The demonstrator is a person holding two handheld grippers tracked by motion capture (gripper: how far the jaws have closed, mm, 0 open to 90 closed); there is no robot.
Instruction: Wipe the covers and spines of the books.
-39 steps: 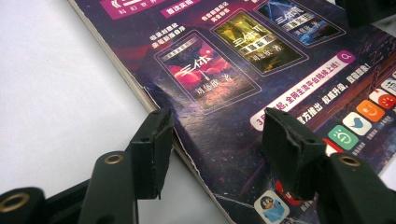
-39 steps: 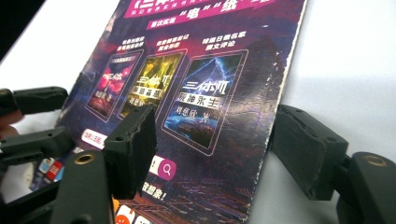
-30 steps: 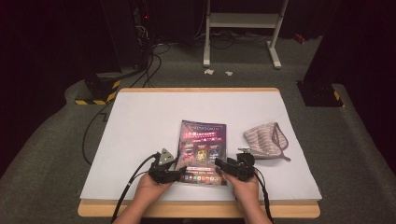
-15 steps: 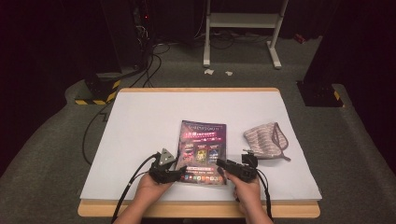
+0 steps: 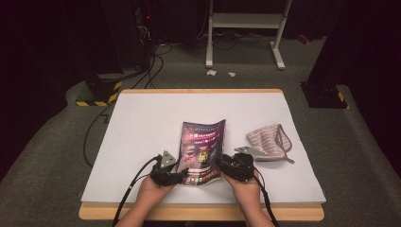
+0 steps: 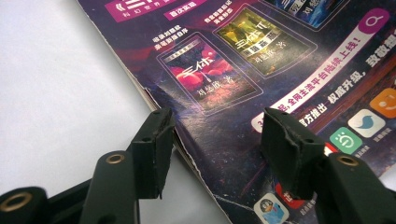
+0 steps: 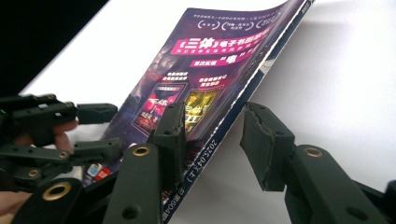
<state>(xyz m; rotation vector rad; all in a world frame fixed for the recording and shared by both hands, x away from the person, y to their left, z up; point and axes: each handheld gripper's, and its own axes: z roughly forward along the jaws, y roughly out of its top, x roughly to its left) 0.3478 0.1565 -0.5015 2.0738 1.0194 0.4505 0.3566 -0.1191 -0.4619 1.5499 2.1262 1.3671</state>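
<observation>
A purple magazine (image 5: 202,146) lies on the white table (image 5: 137,123), and its right spine edge is tilted up off the surface. My left gripper (image 5: 182,173) stands open at the magazine's near left corner. In the left gripper view (image 6: 215,123), one jaw is beside the page edge and the other over the cover (image 6: 261,70). My right gripper (image 5: 222,165) is at the near right edge. Its jaws have just been closing, and the raised spine (image 7: 233,121) runs between them (image 7: 215,116). A gap still shows at the right jaw. The left gripper (image 7: 100,128) also shows at the left of that view.
A striped cloth pouch (image 5: 269,142) lies to the right of the magazine, close to my right hand. A white stand (image 5: 246,28) and cables sit on the floor beyond the table's far edge.
My right gripper has risen a little and its jaws have narrowed around the spine. The magazine's right edge has lifted off the table. The left gripper has stayed put.
</observation>
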